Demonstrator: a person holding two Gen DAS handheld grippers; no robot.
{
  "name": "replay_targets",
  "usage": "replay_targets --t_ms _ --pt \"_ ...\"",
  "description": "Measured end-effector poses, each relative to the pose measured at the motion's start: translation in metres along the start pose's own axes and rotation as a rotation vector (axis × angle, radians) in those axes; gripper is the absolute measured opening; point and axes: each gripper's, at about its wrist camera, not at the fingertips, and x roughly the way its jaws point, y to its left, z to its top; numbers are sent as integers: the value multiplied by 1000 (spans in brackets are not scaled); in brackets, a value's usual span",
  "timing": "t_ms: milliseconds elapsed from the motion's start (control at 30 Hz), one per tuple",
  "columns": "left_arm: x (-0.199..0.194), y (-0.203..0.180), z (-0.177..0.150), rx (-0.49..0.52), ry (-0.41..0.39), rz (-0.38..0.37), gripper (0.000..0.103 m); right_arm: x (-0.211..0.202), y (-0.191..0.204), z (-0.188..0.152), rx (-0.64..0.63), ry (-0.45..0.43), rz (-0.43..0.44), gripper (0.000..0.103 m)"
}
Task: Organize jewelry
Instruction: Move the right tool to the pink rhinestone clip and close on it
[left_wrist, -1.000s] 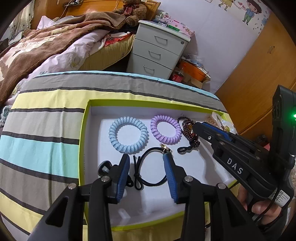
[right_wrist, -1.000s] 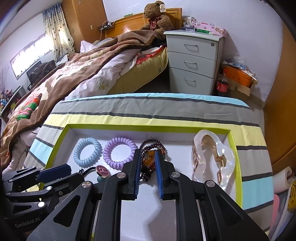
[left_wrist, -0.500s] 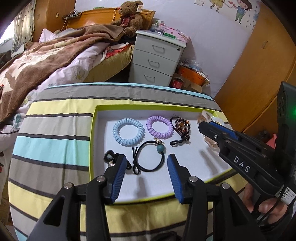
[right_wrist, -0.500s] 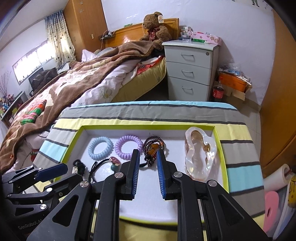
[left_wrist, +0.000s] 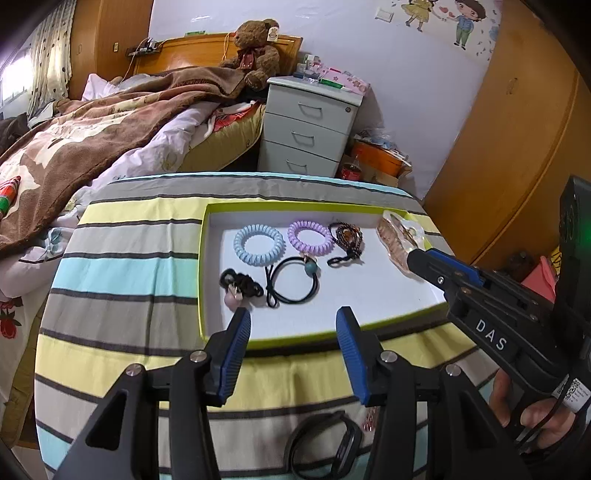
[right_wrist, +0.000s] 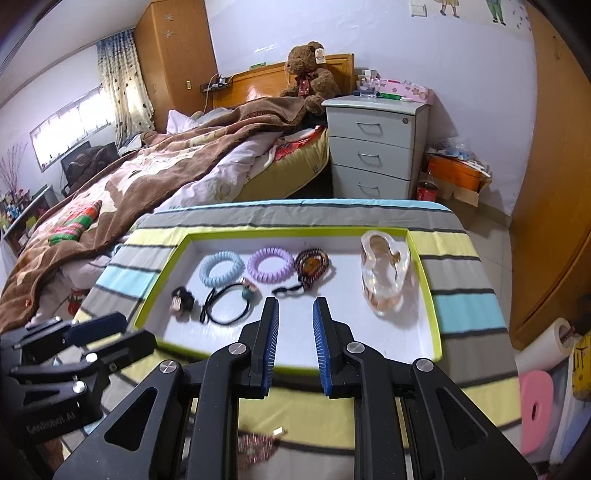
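A white, lime-rimmed shallow tray (right_wrist: 424, 266) holds a blue spiral hair tie (right_wrist: 222, 268), lilac spiral hair tie (right_wrist: 270, 264), dark beaded bracelet (right_wrist: 311, 263), black elastic (teal bead) (right_wrist: 227, 304) and clear hair claw clip (right_wrist: 386, 271).

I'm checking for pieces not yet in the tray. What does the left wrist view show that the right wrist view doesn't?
Only the left wrist view shows a black band on the striped cloth near the left gripper, plus the hand holding the right gripper.

Only the right wrist view shows a pink sparkly piece near the right gripper.

Both show the tray with the blue coil tie, purple coil tie, bead bracelet and clear hair claw.
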Motion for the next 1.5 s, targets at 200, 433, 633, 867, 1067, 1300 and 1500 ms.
replay_targets --t_ms 200,433,633,867,1067,1300,1500 --pt "-8 8 -24 3 -6 14 55 -8 -2 -23 15 7 11 39" --pt "-12 18 -52 -14 15 12 58 -12 -4 -49 41 34 20 39" --pt "-16 26 -71 -36 25 -8 60 -9 -1 -68 80 77 62 39" --pt "-25 37 -87 -57 15 -1 60 -1 11 -79 89 116 70 41" --pt "-29 45 -92 -75 15 -9 60 9 21 -83 74 145 52 56" --pt "-28 48 -94 -84 18 -14 60 10 30 -85 27 150 -17 56" --pt "-28 47 -95 -80 22 -22 60 6 28 -90 3 149 -42 56"
